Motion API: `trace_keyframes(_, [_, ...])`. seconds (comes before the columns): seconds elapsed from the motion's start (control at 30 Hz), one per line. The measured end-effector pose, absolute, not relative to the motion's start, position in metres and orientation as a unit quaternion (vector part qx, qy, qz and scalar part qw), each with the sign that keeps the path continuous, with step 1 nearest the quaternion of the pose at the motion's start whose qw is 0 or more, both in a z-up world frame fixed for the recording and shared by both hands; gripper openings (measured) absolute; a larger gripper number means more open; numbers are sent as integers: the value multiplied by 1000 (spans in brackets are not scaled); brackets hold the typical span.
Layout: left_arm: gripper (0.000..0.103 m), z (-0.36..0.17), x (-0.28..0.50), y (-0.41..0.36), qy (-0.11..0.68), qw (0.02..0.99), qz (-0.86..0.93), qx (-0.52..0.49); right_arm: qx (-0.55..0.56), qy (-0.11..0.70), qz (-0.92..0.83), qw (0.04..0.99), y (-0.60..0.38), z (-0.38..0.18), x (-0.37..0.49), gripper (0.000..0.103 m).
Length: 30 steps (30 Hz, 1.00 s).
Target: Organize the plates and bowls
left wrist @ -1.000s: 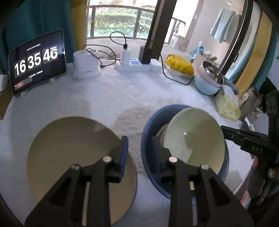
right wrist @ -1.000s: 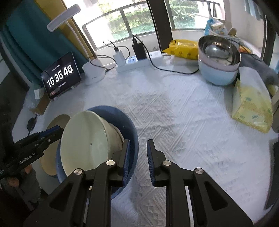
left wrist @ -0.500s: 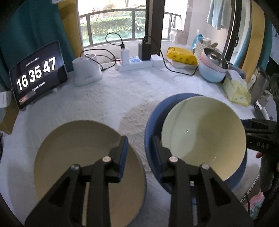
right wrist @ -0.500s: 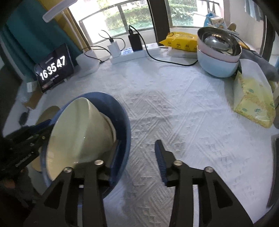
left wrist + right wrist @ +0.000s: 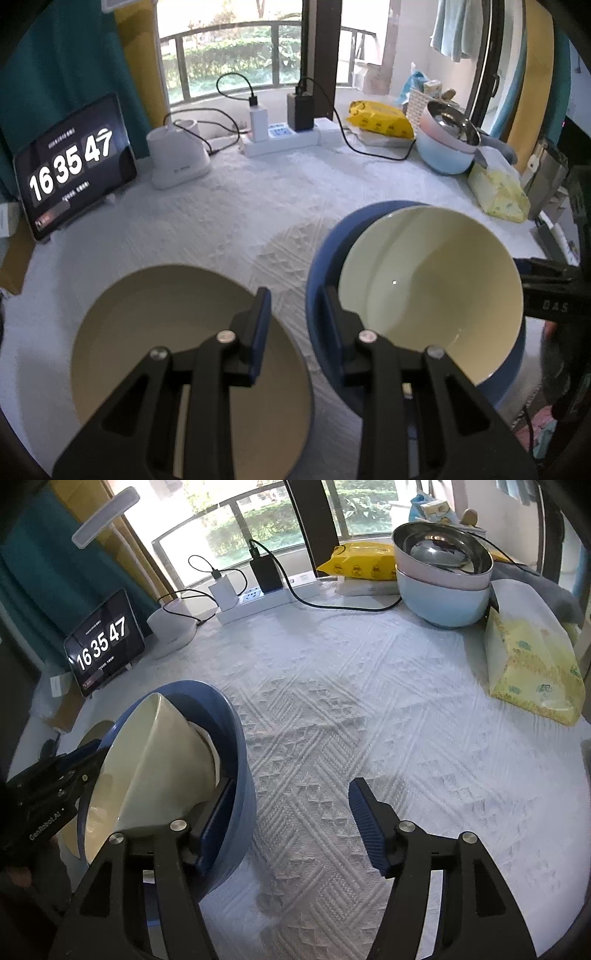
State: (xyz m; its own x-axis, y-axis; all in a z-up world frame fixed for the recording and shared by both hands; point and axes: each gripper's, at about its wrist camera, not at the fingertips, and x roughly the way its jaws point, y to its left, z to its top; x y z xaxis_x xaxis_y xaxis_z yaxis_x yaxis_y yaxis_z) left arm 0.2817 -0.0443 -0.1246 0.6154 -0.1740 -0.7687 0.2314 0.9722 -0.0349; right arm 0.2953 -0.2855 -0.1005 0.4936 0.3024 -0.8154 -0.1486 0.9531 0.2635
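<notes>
Nearest in the left wrist view, the left gripper hangs with its jaws parted and nothing between them, over the gap between two dishes. Below it to the left lies a wide, shallow tan ceramic plate on the white textured tablecloth, close to the near table edge. To the right sits a deep blue bowl with a pale cream glazed bowl leaning tilted inside it, not seated flat. The right gripper is spread wide and released, its left finger down inside the blue bowl beside the cream one, its right finger over bare cloth.

So the nesting looks half done: the cream bowl is in but needs settling, and the tan plate is not yet stacked. The blue bowl also stands near the table's near edge, so pushing toward it risks a fall.

Farther off, the middle of the cloth is open. At the far right stands a stacked set of steel, pink and light-blue bowls, which I judge already sorted.
</notes>
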Motion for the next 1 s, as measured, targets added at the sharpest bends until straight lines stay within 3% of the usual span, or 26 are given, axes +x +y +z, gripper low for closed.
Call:
trace_keyframes(0.13, [30,-126,280,-41,421,898,-123,29,93,484,126,861,-286,-103,293,66])
trace_keyframes(0.2, [30,-126,279,-42,418,899,-123,30,94,479,126,863,-284,-103,291,60])
trace_keyframes(0.37, [22,-125,274,-47,404,905,-127,44,95,464,130,871,-274,-98,285,29])
trace_keyframes(0.47, [10,-125,270,-51,395,908,-134,45,99,453,129,877,-266,-96,282,12])
trace_keyframes(1.0, [8,-124,268,-52,382,915,-129,25,116,438,114,884,-266,-97,278,11])
